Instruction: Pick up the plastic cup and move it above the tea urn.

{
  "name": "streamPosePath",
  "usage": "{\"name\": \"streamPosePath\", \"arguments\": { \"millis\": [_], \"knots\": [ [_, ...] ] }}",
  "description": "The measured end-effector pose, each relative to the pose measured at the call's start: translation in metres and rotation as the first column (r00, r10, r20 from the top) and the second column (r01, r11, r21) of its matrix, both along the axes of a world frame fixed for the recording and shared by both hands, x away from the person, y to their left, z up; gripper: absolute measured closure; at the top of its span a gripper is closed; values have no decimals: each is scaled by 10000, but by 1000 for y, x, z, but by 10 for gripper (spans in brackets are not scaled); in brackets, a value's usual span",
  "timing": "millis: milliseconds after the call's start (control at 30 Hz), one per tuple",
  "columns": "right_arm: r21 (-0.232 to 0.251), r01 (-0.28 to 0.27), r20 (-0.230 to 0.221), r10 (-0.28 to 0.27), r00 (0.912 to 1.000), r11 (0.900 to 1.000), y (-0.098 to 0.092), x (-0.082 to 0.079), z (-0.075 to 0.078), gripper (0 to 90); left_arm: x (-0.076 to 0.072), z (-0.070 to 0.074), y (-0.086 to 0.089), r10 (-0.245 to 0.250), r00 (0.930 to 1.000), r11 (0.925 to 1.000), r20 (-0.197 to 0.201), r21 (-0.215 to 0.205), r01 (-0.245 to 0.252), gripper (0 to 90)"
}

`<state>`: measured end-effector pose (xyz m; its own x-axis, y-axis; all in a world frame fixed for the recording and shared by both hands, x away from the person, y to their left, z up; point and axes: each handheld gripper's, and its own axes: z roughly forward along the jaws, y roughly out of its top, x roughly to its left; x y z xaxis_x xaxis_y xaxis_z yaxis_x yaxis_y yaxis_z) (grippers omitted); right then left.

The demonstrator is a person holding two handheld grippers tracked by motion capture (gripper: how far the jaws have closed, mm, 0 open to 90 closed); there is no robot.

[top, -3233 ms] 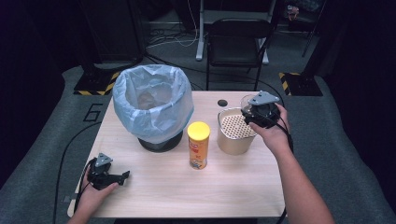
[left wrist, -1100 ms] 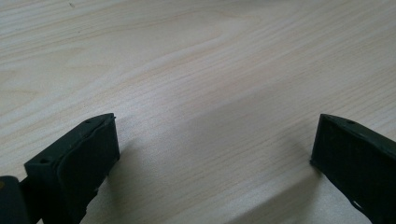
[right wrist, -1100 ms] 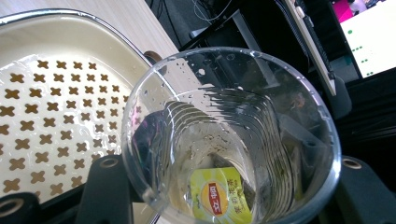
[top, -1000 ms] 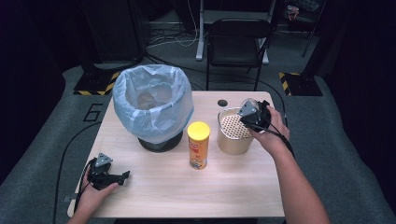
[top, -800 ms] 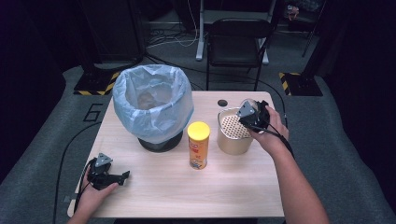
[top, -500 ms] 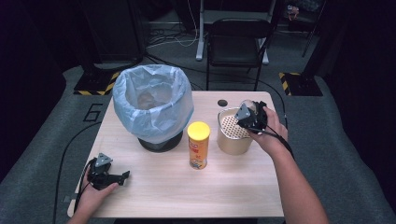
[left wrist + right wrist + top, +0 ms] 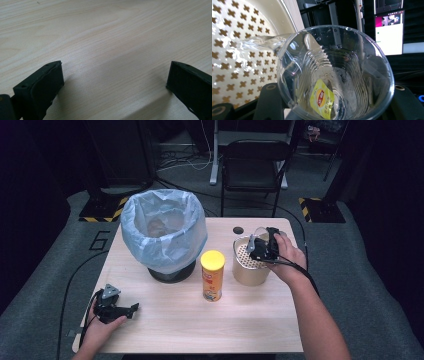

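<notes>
Clear cup (image 7: 334,72) now tipped further over the perforated container (image 7: 248,270).

A clear, glossy plastic cup (image 7: 337,75) with ribbed walls is seen wet inside, a yellow paper tag (image 7: 322,101) stuck within. Water is poured onto the cream perforated strainer lid (image 7: 234,62), which looks like matt metal or plastic. The desk (image 7: 250,320) is of pale, smooth wood grain. The bin (image 7: 162,237) is lined with thin, crinkled bluish plastic film. The canister (image 7: 212,275) is glossy yellow. Matt black plastic forms the jaws.
</notes>
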<state>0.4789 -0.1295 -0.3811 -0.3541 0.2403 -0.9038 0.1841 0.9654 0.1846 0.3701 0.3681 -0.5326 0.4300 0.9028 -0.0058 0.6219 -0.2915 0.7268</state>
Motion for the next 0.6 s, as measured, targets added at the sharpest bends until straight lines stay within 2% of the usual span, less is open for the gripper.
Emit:
{"name": "streamPosePath", "arguments": {
  "millis": [33, 133, 333, 367, 500, 600],
  "knots": [
    [-255, -110, -23, 110, 9999, 9996, 1, 1, 0, 420, 0, 0, 0, -2, 10000, 10000, 2, 5, 2, 7],
    [-268, -69, -36, 68, 10000, 9996, 1, 3, 0, 420, 0, 0, 0, 0, 10000, 10000, 0, -2, 0, 7],
    [-685, 107, -11, -108, 9999, 9976, 2, 4, -4, 420, -1, 0, 0, 11, 10000, 10000, -89, -32, -11, 7],
    [-978, 98, 45, -94, 9999, 9952, 2, 4, -5, 420, -1, 0, 0, 9, 10000, 10000, -89, -31, -9, 7],
    [-1531, 34, 139, -13, 9999, 9882, 3, 5, -5, 420, -1, 0, 0, 7, 10000, 10000, -93, -35, -8, 7],
    [-1755, 28, 230, 13, 9997, 9845, 5, 4, -5, 421, -1, 0, 0, 10, 10000, 10000, -89, -36, -11, 7]
  ]
}}
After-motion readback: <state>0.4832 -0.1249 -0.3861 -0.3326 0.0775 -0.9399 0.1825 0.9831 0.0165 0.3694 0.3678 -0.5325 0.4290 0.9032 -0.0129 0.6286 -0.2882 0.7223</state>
